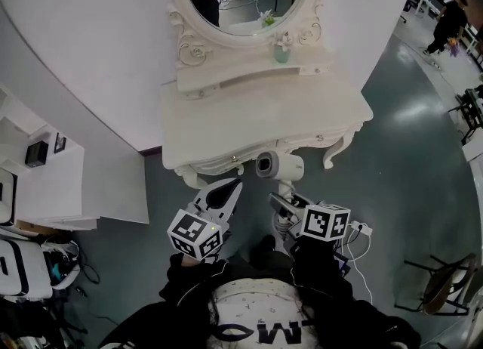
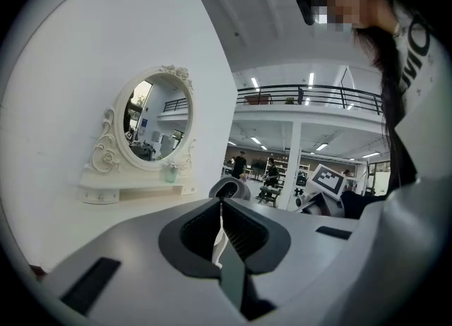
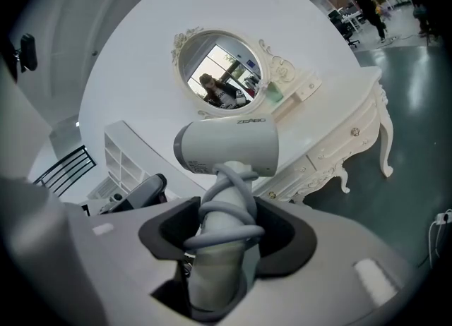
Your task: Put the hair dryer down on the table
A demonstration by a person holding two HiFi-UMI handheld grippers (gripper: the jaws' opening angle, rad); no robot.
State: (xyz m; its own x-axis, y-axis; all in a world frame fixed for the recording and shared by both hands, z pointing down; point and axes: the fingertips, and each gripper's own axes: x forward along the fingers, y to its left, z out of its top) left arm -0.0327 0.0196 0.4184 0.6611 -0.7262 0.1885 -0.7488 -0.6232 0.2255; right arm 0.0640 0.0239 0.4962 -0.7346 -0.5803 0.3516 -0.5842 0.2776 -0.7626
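Item: hair dryer (image 3: pixel 226 147), pale grey, cord wound round its handle.
Holder: right gripper (image 3: pixel 224 229), claw pinched on the wrapped handle, barrel uppermost.
Location: hung just off the front edge of the dressing table (image 1: pixel 249 109), not yet over its top.
Left gripper (image 2: pixel 222 229): claw pressed together, empty, near the same edge.
Step, judged: the carry-in.
Next move called for: reaching over the bare top, lowering, then releasing.

Between right gripper (image 3: pixel 224 231) jaws, grey hair dryer (image 3: pixel 226 149): smooth matt plastic. Ahead, white carved table (image 1: pixel 226 113): smooth painted finish.
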